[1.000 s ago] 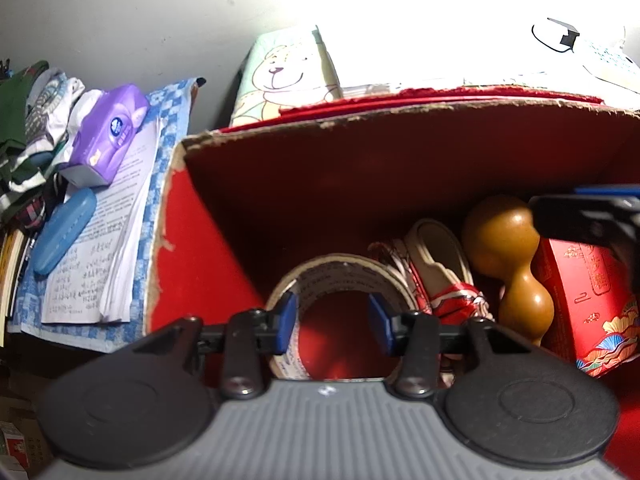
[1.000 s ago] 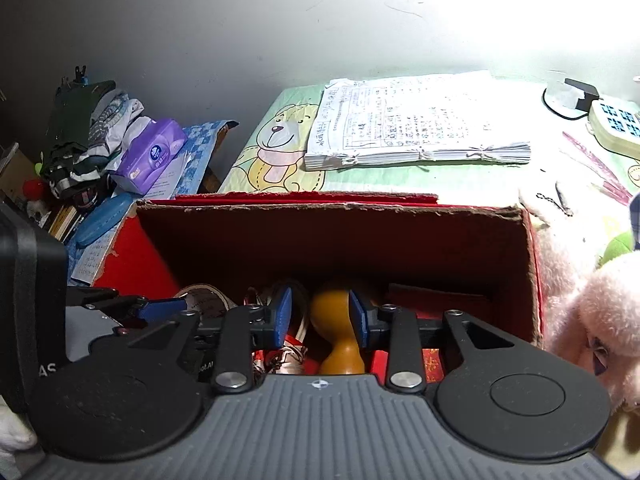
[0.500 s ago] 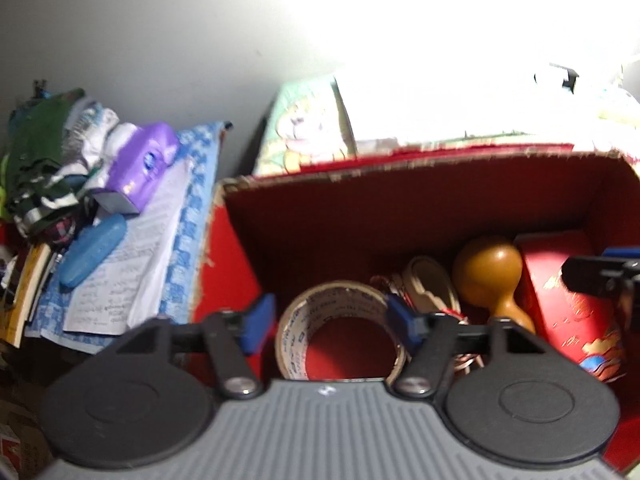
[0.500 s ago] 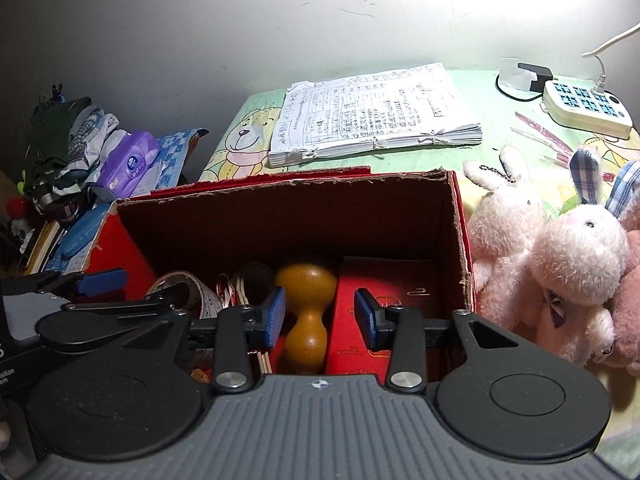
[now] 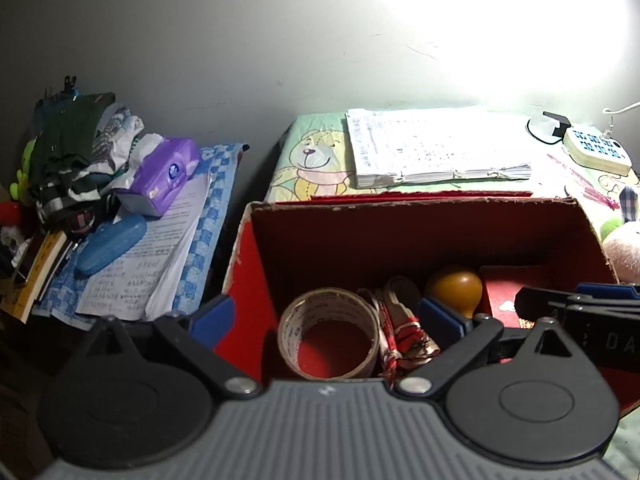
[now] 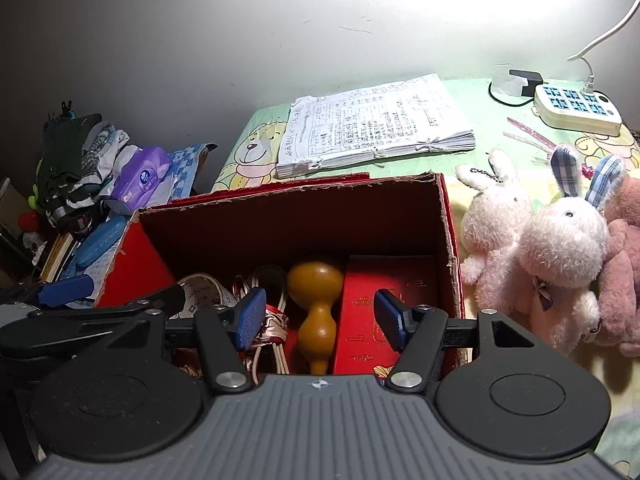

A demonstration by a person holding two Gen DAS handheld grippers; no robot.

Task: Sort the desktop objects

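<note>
A red cardboard box [image 5: 256, 280] [image 6: 450, 232] stands on the desk. Inside it lie a roll of tape [image 5: 330, 330] [image 6: 200, 286], a red-and-white ribbon bundle [image 5: 400, 320] [image 6: 274, 320], a wooden gourd [image 5: 454, 290] [image 6: 316, 308] and a flat red packet [image 6: 384, 300] [image 5: 508, 294]. My left gripper [image 5: 326, 318] hangs open above the tape, holding nothing. Over the gourd and red packet my right gripper [image 6: 320, 318] is open and empty too. Pale pink plush rabbits [image 6: 560, 248] lie right of the box.
A bound stack of papers [image 6: 376, 124] [image 5: 432, 148] lies behind the box on the bear-print cloth [image 5: 312, 164]. A power strip [image 6: 576, 106] sits at the back right. To the left lie a purple tissue pack [image 5: 164, 176], a blue case [image 5: 112, 244], papers and folded clothes [image 5: 76, 160].
Both grippers have risen and pulled back from the box. The left fingers spread wide, leaving the tape in the box. The right fingers also widened, and the plush rabbits came into view.
</note>
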